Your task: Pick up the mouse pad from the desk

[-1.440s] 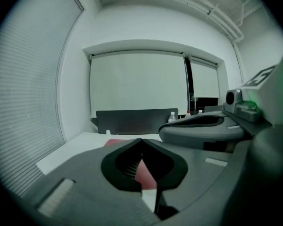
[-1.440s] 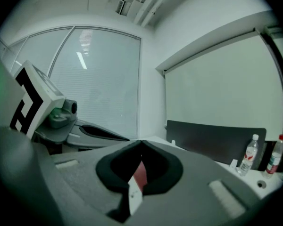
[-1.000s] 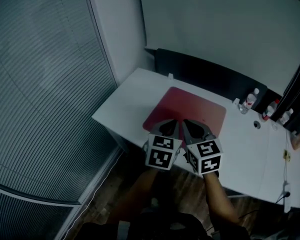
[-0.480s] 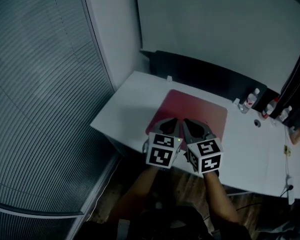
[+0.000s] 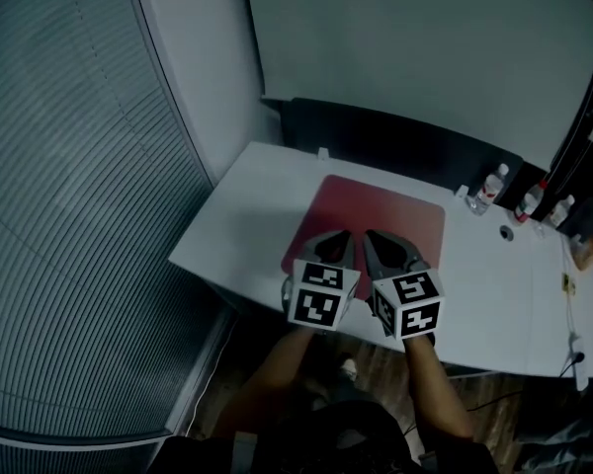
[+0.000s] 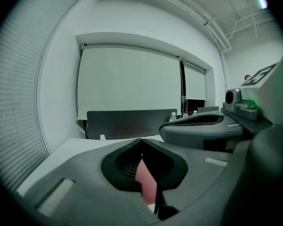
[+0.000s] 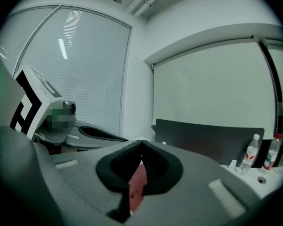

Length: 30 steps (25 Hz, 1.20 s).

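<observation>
A red mouse pad (image 5: 381, 210) lies flat on the white desk (image 5: 247, 200). Both grippers hover side by side over the pad's near edge. My left gripper (image 5: 344, 236) is shut with nothing in it. My right gripper (image 5: 370, 235) is also shut and empty. In the left gripper view the closed jaws meet at the left gripper (image 6: 141, 139), and a strip of the pad (image 6: 147, 182) shows below them. In the right gripper view the right gripper (image 7: 141, 142) is closed the same way over a slice of the pad (image 7: 137, 185).
A dark panel (image 5: 395, 136) stands along the desk's far edge. Several water bottles (image 5: 486, 188) sit at the back right. A window blind (image 5: 69, 196) fills the left. Cables lie at the desk's right end (image 5: 573, 349).
Both grippers have edged forward together towards the pad's near edge, staying shut. The head view has shifted, so the desk sits a little lower and more to the left.
</observation>
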Motion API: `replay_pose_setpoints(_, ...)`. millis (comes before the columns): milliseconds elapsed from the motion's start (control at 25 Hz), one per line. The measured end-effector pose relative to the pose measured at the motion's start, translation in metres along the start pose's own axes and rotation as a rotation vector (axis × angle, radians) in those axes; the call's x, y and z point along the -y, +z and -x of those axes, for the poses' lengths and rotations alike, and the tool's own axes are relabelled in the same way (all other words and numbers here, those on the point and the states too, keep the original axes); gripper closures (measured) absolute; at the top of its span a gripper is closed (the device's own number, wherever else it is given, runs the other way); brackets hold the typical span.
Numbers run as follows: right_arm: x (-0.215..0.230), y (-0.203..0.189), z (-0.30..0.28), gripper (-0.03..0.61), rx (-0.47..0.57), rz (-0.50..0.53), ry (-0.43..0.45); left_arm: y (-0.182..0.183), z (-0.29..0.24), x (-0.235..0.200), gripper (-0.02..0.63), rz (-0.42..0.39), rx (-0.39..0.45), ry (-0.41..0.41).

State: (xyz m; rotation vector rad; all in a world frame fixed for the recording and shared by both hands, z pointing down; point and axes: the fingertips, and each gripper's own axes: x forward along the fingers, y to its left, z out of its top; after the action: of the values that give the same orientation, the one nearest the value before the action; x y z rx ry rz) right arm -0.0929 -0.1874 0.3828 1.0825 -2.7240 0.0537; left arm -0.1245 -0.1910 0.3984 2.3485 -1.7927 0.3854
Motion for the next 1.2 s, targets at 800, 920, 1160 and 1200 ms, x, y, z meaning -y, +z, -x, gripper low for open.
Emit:
replay_pose_setpoints(800,0.108,-0.015,-0.071,0.578,-0.022,-0.057,-0.049,0.018,-0.127,-0.007,0.607,-0.037,-0.044,-0.063)
replay_pose_setpoints(920,0.124,-0.016,-0.081,0.578,-0.021,-0.067,-0.048,0.021,-0.146,-0.008,0.607,-0.042,-0.054,-0.063)
replay_pose_setpoints(1160,0.145,-0.019,-0.095,0.578,-0.023,-0.088,-0.027,0.017,-0.172,-0.009,0.607,-0.058,-0.089,-0.058)
replay_pose_setpoints(1200,0.148,-0.02,-0.098,0.578,-0.024,-0.092,-0.024,0.017,-0.175,-0.009,0.607,-0.063,-0.093,-0.055)
